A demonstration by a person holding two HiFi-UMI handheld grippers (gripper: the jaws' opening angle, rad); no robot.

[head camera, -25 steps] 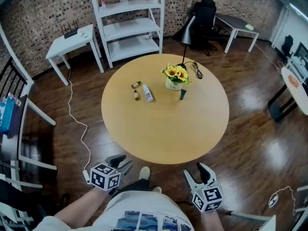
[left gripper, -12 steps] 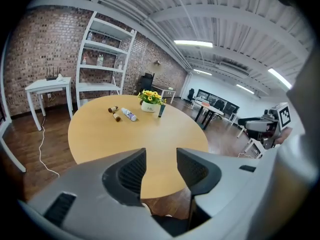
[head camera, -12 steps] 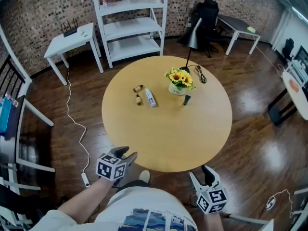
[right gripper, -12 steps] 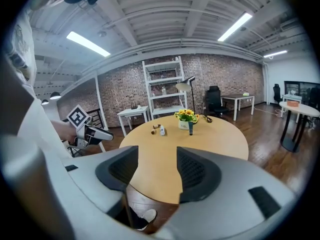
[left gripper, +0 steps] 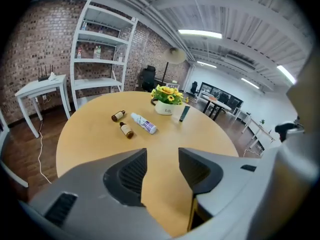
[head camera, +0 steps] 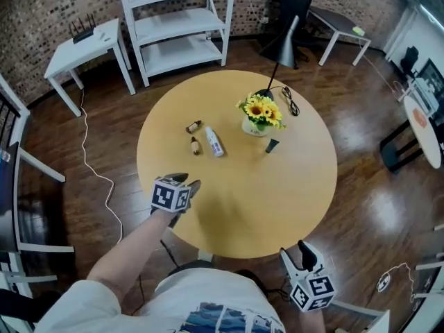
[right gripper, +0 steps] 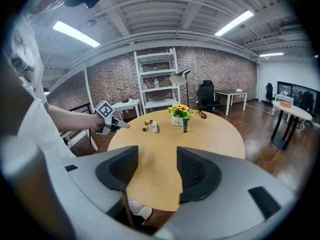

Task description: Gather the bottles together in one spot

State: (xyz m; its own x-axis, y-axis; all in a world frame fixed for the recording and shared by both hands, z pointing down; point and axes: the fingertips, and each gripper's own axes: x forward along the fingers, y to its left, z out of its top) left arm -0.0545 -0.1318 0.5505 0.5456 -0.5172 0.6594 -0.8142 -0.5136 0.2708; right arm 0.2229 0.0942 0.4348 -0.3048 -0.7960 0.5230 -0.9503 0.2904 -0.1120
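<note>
Three bottles are lying around ten o'clock on the table (head camera: pixel 263 207): upper brown bottle (head camera: pixel 193 126), lower brown bottle (head camera: pixel 195 146), white bottle (head camera: pixel 214 143). Left gripper (head camera: pixel 186 182) is hovering at eight o'clock, jaws just opening partway, holding nothing. Right gripper (head camera: pixel 295 248) is hanging past five o'clock, jaws parted, empty.

Right tongs (right gripper: pixel 157 159) agape and empty above the near edge of the round table (right gripper: pixel 215 139), bottles (right gripper: pixel 154 127) well beyond.
</note>
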